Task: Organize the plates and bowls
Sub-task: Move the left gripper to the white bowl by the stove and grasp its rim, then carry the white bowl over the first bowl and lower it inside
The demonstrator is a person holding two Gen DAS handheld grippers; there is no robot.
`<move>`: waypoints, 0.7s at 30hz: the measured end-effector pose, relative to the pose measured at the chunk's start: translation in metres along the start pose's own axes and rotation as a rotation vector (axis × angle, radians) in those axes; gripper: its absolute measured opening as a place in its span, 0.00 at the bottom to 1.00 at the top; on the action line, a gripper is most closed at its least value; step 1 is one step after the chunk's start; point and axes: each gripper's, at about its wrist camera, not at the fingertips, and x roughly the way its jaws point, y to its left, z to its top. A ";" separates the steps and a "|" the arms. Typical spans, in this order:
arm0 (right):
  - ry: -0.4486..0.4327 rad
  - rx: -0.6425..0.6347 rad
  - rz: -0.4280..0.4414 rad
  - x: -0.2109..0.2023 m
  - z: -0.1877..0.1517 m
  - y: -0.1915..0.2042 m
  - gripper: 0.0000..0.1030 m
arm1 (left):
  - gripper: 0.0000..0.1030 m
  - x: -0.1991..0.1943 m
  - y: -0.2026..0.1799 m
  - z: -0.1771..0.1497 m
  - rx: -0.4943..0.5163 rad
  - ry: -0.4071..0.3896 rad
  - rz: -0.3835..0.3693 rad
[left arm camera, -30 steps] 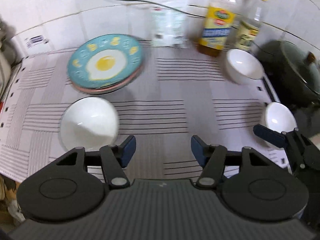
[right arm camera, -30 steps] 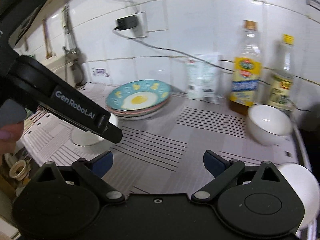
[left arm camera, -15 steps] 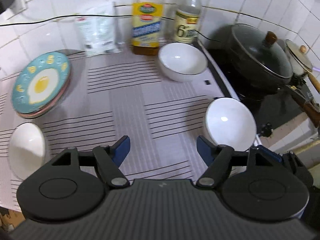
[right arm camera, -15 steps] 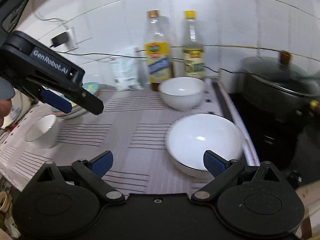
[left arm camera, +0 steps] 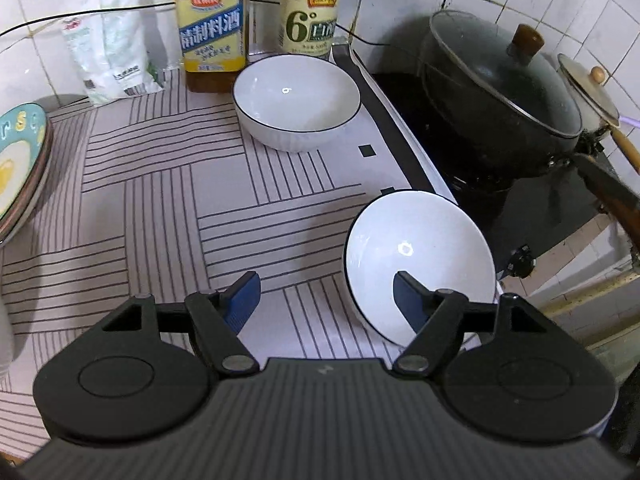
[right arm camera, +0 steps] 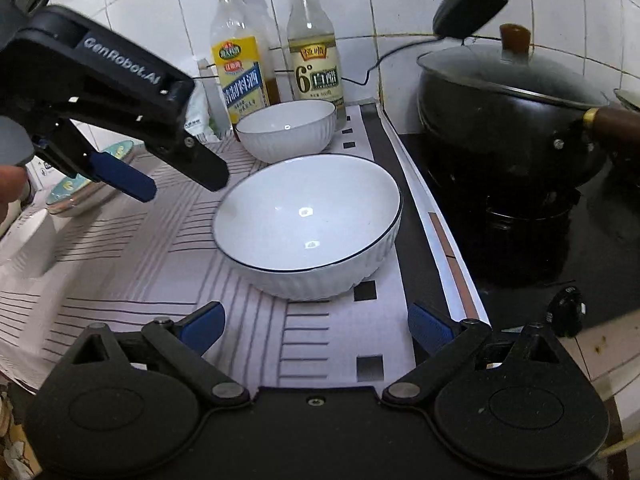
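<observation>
A large white bowl (left arm camera: 420,256) with a dark rim sits on the striped mat near the stove; it also shows in the right wrist view (right arm camera: 308,224). A second white bowl (left arm camera: 296,104) stands behind it by the bottles, also in the right wrist view (right arm camera: 286,128). Stacked plates with a fried-egg print (left arm camera: 20,164) lie at the left, also in the right wrist view (right arm camera: 86,184). My left gripper (left arm camera: 326,300) is open above the mat, its right finger over the near bowl. My right gripper (right arm camera: 316,326) is open and empty, just in front of the near bowl.
Two bottles (left arm camera: 212,24) (left arm camera: 310,8) and a white bag (left arm camera: 110,64) stand against the tiled wall. A black lidded pot (left arm camera: 504,96) sits on the dark stove at the right. A white bowl's edge (left arm camera: 6,340) shows far left. The mat (left arm camera: 160,200) covers the counter.
Both grippers have swung right and closer to the two white bowls by the stove. The plates and left bowl have slid to the frame edge. Both stay open.
</observation>
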 end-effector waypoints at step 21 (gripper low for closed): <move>-0.078 -0.049 0.080 0.035 0.017 0.001 0.99 | 0.11 0.043 -0.002 -0.002 -0.056 0.100 -0.080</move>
